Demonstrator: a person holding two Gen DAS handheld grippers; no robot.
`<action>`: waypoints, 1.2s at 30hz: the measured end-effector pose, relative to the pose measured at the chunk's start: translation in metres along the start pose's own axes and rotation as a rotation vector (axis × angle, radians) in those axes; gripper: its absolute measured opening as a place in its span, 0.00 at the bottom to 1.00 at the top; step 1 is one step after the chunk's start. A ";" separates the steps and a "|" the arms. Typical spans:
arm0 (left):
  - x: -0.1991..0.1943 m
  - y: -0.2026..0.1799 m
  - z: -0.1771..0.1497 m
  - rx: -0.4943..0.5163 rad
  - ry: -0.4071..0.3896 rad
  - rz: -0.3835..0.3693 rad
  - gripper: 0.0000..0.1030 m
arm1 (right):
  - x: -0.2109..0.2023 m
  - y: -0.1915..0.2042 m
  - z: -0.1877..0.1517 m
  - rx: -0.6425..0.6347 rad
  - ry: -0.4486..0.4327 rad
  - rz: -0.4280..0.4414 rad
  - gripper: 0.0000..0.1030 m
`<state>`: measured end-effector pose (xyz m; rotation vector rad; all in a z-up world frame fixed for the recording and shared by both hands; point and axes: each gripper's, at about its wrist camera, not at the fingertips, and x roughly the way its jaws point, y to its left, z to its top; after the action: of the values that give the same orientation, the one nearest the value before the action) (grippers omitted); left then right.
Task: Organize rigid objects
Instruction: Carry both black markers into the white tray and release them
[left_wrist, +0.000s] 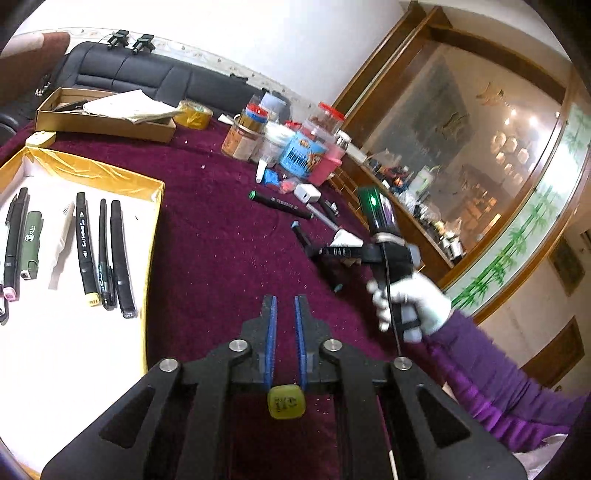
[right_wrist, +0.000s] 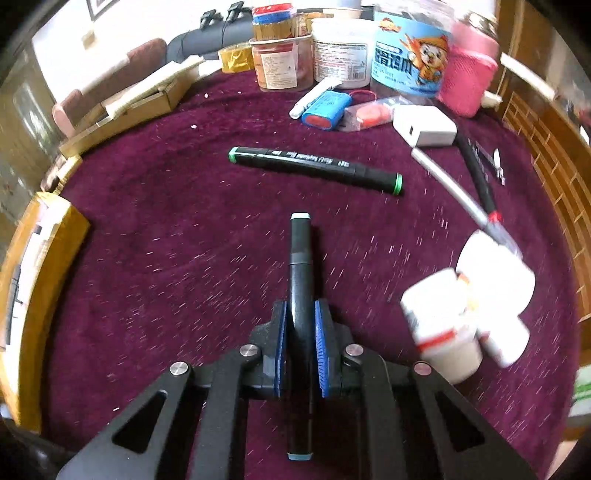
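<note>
The right gripper (right_wrist: 300, 343) has its blue pads clenched on a black marker (right_wrist: 300, 266) with pale blue end caps, the barrel running straight out ahead of the fingers over the purple tablecloth (right_wrist: 166, 240). The grip looks to be near the middle of the barrel, which should keep it from tipping. The left gripper (left_wrist: 285, 332) hangs nearly closed with nothing between its pads, hovering above the cloth beside the yellow-rimmed tray (left_wrist: 155, 192), where several pens and markers (left_wrist: 85, 247) already lie in a neat side-by-side row on the white base. From the left view the gloved hand (left_wrist: 410, 302) holding the right tool is well apart from that tray. To do this step well, I'd lift the marker clear of the cloth, keep it level, carry it across to the tray, and turn the wrist so the barrel lines up parallel with the row before letting go in the bare space beside the last pen. A second marker with green caps (right_wrist: 314, 170) lies further out on the cloth, near the jars (right_wrist: 340, 48), still to be collected
</note>
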<state>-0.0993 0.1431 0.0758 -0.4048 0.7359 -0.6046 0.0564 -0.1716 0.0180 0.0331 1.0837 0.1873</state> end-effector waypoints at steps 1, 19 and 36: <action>-0.005 0.003 0.000 -0.008 -0.006 -0.011 0.00 | -0.004 -0.002 -0.005 0.026 -0.010 0.032 0.12; 0.007 -0.047 -0.026 0.468 0.262 0.185 0.17 | -0.066 0.065 -0.082 0.081 -0.096 0.461 0.12; 0.042 -0.039 -0.044 0.555 0.388 0.266 0.11 | -0.057 0.077 -0.101 0.125 -0.074 0.595 0.13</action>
<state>-0.1207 0.0808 0.0453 0.3291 0.9325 -0.6121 -0.0685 -0.1120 0.0295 0.4750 0.9863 0.6474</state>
